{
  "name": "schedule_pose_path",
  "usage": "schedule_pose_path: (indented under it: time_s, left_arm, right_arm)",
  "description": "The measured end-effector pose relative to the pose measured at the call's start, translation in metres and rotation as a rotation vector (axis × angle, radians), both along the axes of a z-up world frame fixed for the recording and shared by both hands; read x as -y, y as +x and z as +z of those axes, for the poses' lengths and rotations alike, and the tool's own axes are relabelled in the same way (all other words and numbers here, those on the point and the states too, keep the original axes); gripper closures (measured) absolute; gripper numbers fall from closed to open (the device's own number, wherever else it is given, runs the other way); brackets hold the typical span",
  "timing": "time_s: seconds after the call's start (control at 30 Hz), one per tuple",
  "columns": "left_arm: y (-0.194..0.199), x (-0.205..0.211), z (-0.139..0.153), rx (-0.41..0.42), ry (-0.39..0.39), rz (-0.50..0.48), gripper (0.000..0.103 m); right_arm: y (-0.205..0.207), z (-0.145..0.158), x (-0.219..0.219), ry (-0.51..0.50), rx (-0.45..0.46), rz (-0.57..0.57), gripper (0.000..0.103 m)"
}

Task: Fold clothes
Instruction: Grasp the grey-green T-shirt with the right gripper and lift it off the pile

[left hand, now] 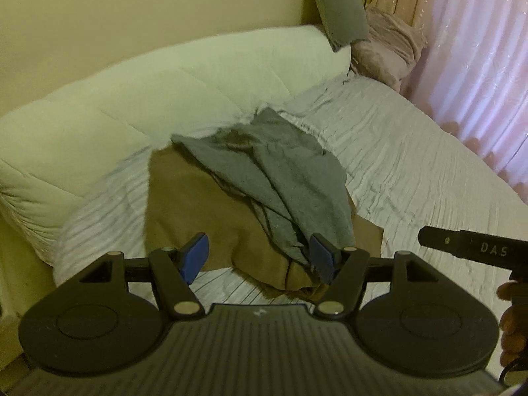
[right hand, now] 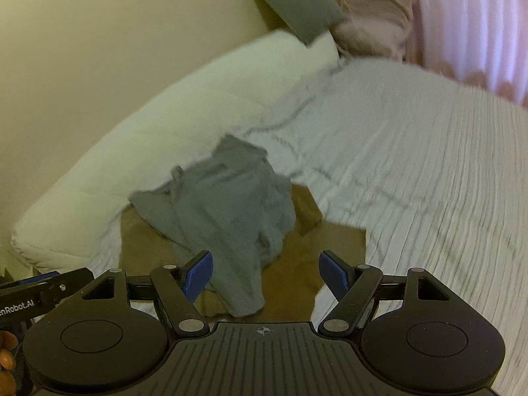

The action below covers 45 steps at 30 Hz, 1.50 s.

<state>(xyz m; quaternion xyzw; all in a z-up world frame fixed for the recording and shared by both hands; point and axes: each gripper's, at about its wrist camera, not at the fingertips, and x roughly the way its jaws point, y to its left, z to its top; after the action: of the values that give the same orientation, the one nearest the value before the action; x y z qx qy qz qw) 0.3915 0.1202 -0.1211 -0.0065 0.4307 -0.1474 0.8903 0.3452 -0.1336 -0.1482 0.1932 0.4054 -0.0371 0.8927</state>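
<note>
Both pairs of our blue fingers [left hand: 198, 257] spread wide, holding nothing: left gripper [left hand: 259, 259], right gripper [right hand: 265, 275]. Near them a crumpled grey garment [left hand: 274, 178] lies on a brown cloth [left hand: 198, 217] on the bed [left hand: 412, 165]; a white duvet [left hand: 132, 99] is bunched far left.

A crumpled grey garment [left hand: 267, 178] lies on a flat brown garment [left hand: 184, 211] spread on the bed [left hand: 412, 165]. The left gripper [left hand: 260, 259] hovers above the brown garment's near edge, jaws apart, its right pad [left hand: 321, 257] against the grey cloth.
</note>
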Motion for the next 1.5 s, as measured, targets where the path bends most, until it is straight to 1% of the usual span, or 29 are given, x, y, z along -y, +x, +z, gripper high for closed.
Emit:
schedule_pose_path:
  time_s: [0.17, 0.3, 0.33, 0.37, 0.4, 0.43, 0.5, 0.6, 0.67, 0.7, 0.73, 0.77, 0.83, 0.93, 1.0, 1.17, 1.27, 1.33, 1.4, 1.5]
  left_arm:
    - [0.026, -0.003, -0.022, -0.053, -0.036, -0.005, 0.039]
    - [0.044, -0.004, -0.037, -0.086, -0.049, -0.01, 0.039]
    - [0.048, -0.004, -0.04, -0.093, -0.049, -0.012, 0.039]
    - [0.052, -0.004, -0.043, -0.099, -0.05, -0.013, 0.039]
    - [0.055, -0.003, -0.046, -0.104, -0.05, -0.015, 0.039]
    - [0.057, -0.003, -0.048, -0.108, -0.051, -0.018, 0.039]
    - [0.062, -0.003, -0.051, -0.115, -0.053, -0.023, 0.039]
    - [0.066, -0.003, -0.053, -0.12, -0.052, -0.026, 0.039]
    - [0.068, -0.003, -0.055, -0.124, -0.046, -0.026, 0.039]
    - [0.069, -0.004, -0.055, -0.124, -0.044, -0.025, 0.039]
    - [0.068, -0.004, -0.055, -0.123, -0.044, -0.025, 0.039]
    - [0.068, -0.005, -0.054, -0.121, -0.044, -0.024, 0.039]
    - [0.066, -0.007, -0.051, -0.112, -0.047, -0.022, 0.039]
    - [0.062, -0.009, -0.044, -0.094, -0.054, -0.02, 0.039]
    - [0.058, -0.009, -0.036, -0.077, -0.061, -0.022, 0.039]
    - [0.037, -0.005, -0.011, -0.019, -0.09, -0.051, 0.039]
    - [0.021, -0.001, 0.007, 0.021, -0.111, -0.079, 0.039]
    - [0.009, 0.004, 0.018, 0.045, -0.128, -0.104, 0.039]
    - [-0.005, 0.011, 0.025, 0.062, -0.144, -0.135, 0.039]
    - [-0.031, 0.03, 0.033, 0.071, -0.167, -0.198, 0.039]
  right_arm:
    - [0.016, -0.031, 0.014, 0.145, -0.054, -0.068, 0.029]
    - [0.029, -0.051, 0.016, 0.219, -0.054, -0.07, 0.029]
    - [0.032, -0.055, 0.015, 0.229, -0.056, -0.066, 0.032]
    - [0.035, -0.06, 0.013, 0.235, -0.061, -0.057, 0.05]
    - [0.04, -0.065, 0.01, 0.242, -0.072, -0.045, 0.057]
    - [0.044, -0.072, 0.007, 0.249, -0.092, -0.037, 0.059]
    - [0.051, -0.085, 0.002, 0.256, -0.118, -0.034, 0.059]
    - [0.06, -0.102, -0.005, 0.263, -0.137, -0.039, 0.059]
    - [0.064, -0.11, -0.006, 0.285, -0.145, -0.037, 0.059]
    - [0.066, -0.114, -0.007, 0.297, -0.149, -0.035, 0.063]
    - [0.065, -0.114, -0.007, 0.31, -0.137, -0.027, 0.101]
    - [0.064, -0.113, -0.008, 0.323, -0.118, -0.018, 0.103]
    - [0.058, -0.101, -0.006, 0.338, -0.061, -0.024, 0.103]
    - [0.044, -0.073, 0.001, 0.373, 0.063, -0.049, 0.103]
    - [0.034, -0.044, 0.009, 0.37, 0.172, -0.087, 0.103]
    - [0.005, 0.036, 0.033, 0.382, 0.433, -0.134, 0.103]
    - [-0.028, 0.087, 0.044, 0.36, 0.603, -0.163, 0.103]
    - [-0.054, 0.117, 0.05, 0.335, 0.693, -0.181, 0.103]
    - [-0.083, 0.144, 0.056, 0.288, 0.756, -0.197, 0.103]
    - [-0.133, 0.172, 0.065, 0.21, 0.786, -0.247, 0.103]
